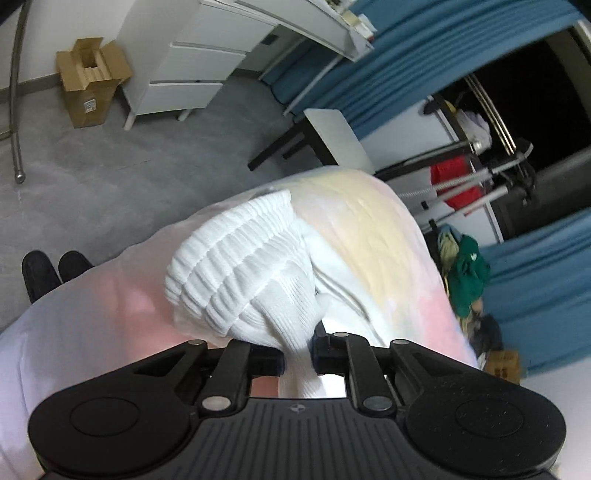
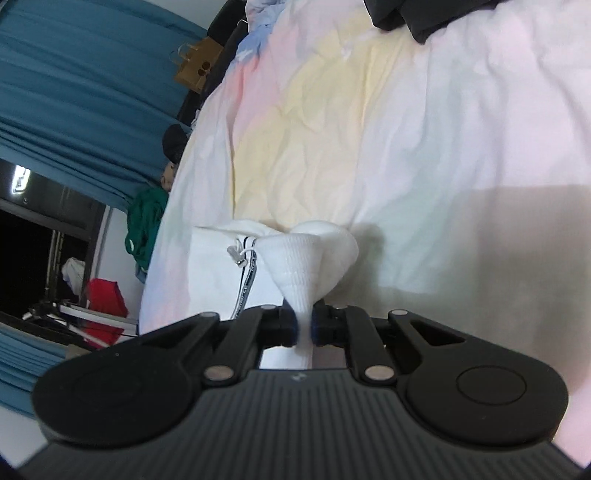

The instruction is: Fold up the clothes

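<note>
Flanking bedsheet (image 2: 406, 147), blue curtains (image 2: 74, 74)

White ribbed garment (image 1: 240, 273) is lying bunched on the pastel bed (image 2: 406, 147), drawstring (image 2: 240, 256) hanging loose.

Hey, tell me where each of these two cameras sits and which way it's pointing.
Left wrist: on the left gripper, looking along its jaws, shut on a white ribbed garment, past the bed to the floor, drawers and the person's shoes.
Right wrist: on the right gripper, looking along the bed toward the dark clothes, jaws shut on the garment.
Shared: garment, bed, blue curtains, red item.
</note>
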